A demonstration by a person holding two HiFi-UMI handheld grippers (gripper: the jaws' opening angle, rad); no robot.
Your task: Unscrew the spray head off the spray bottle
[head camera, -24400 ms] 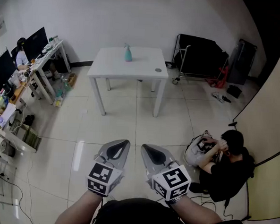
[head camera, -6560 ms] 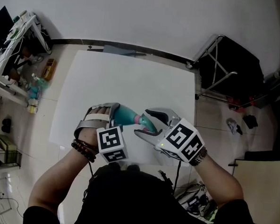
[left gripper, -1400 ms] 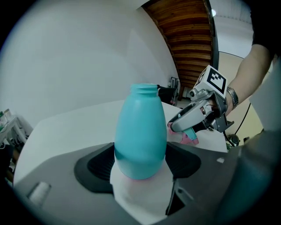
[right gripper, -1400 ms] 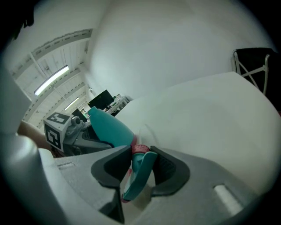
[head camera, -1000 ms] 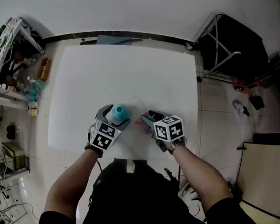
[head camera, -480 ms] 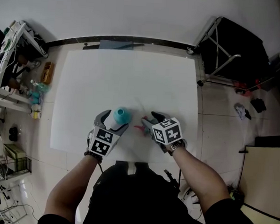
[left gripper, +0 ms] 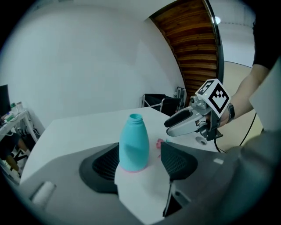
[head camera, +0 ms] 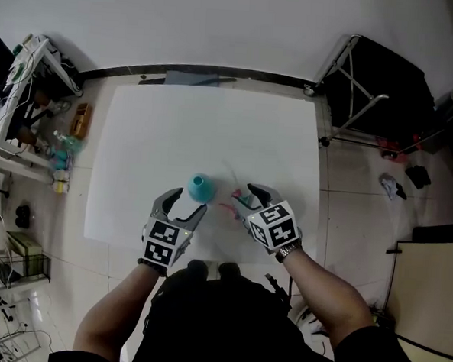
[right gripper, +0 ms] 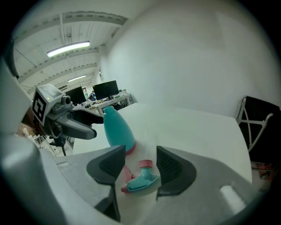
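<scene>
Near the front edge of the white table [head camera: 215,122], the uncapped spray bottle [head camera: 199,187] is standing free between the jaws of the left gripper [head camera: 185,201], which have just been closing partway; the spray head [right gripper: 140,180] is lying loose inside the right gripper [head camera: 245,197], whose jaws have just been opening; both should be backing straight out, tipping nothing.

A white table [head camera: 215,122] spreads beneath and ahead of the left gripper [head camera: 185,203] and the right gripper [head camera: 247,199], its far edge close to a white wall [head camera: 221,23] with a dark baseboard [head camera: 241,75]. Pale glossy floor tiles [head camera: 341,191] lie on either side, with a black folding cart [head camera: 385,87] far out beyond the right gripper and a cluttered desk [head camera: 26,80] well off past the left gripper. Behind the left gripper, ceiling strip lights [right gripper: 68,48] shine above a row of monitors [right gripper: 105,90].
</scene>
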